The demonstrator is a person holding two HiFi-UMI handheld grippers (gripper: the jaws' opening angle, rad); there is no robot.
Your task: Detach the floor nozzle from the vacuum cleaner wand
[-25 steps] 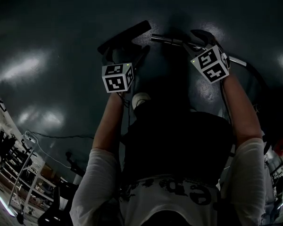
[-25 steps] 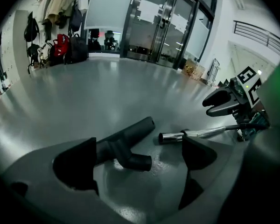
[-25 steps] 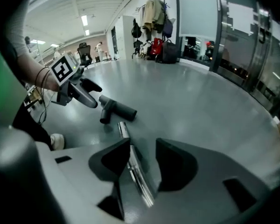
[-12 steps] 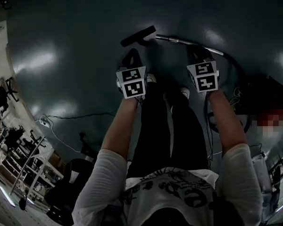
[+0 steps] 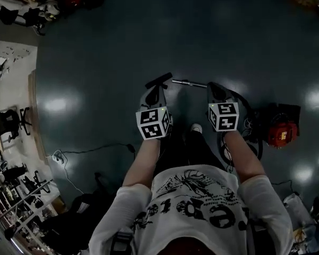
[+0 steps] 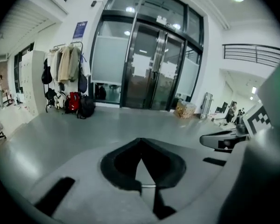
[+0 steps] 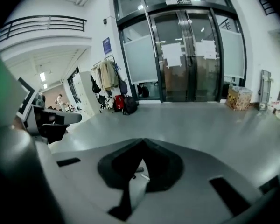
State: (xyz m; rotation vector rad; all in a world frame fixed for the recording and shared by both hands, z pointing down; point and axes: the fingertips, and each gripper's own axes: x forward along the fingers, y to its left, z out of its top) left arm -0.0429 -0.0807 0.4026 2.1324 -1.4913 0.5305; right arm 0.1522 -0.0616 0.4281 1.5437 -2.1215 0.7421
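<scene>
Floor nozzle: on the floor past the left gripper, just beside the wand's end
Wand: ahead, between both grippers
Left gripper: jaws together, empty
Right gripper: jaws together, empty
Red vacuum body: right of the right gripper

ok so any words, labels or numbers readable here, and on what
Nothing reads clearly.
White shirt: large dark lettering, upside down and distorted, unreadable.
Blue sign beside the glass doors: too small.
Papers on the doors: blurred.
Marker cubes: patterns only, no letters.
</scene>
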